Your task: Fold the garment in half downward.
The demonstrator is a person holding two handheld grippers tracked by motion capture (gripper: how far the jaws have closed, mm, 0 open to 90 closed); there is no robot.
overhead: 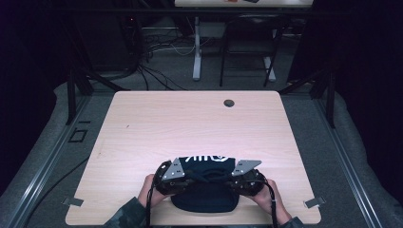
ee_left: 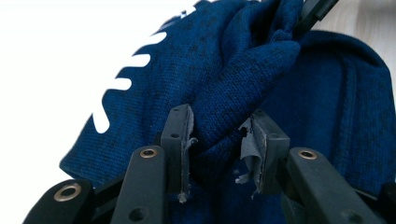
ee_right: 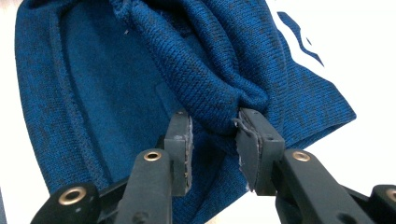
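Pale wood runs under everything — my desk (overhead: 142,128), bare across most of its top, with dark floor and cables beyond it. Nearest to me, at the desk's near edge, lies the blue knit garment (overhead: 204,194), dark in the high view, with white lettering on the part that faces away from me. I hold a tool in each hand, and both meet over the cloth.

My left tool (ee_left: 217,140) is clamped on a bunched fold of the garment; the knit bulges up between the two padded jaws and twists away toward the other tool's tip. My right tool (ee_right: 212,140) is clamped likewise on a gathered ridge of the same cloth, the fabric pinched tight between its pads. In the high view the left tool (overhead: 172,176) and the right tool (overhead: 244,176) sit just beside each other, with the raised fold stretched between them.

Farther off, a small round grommet (overhead: 229,102) sits near the desk's far edge — and past that, the legs of another table (overhead: 196,52).
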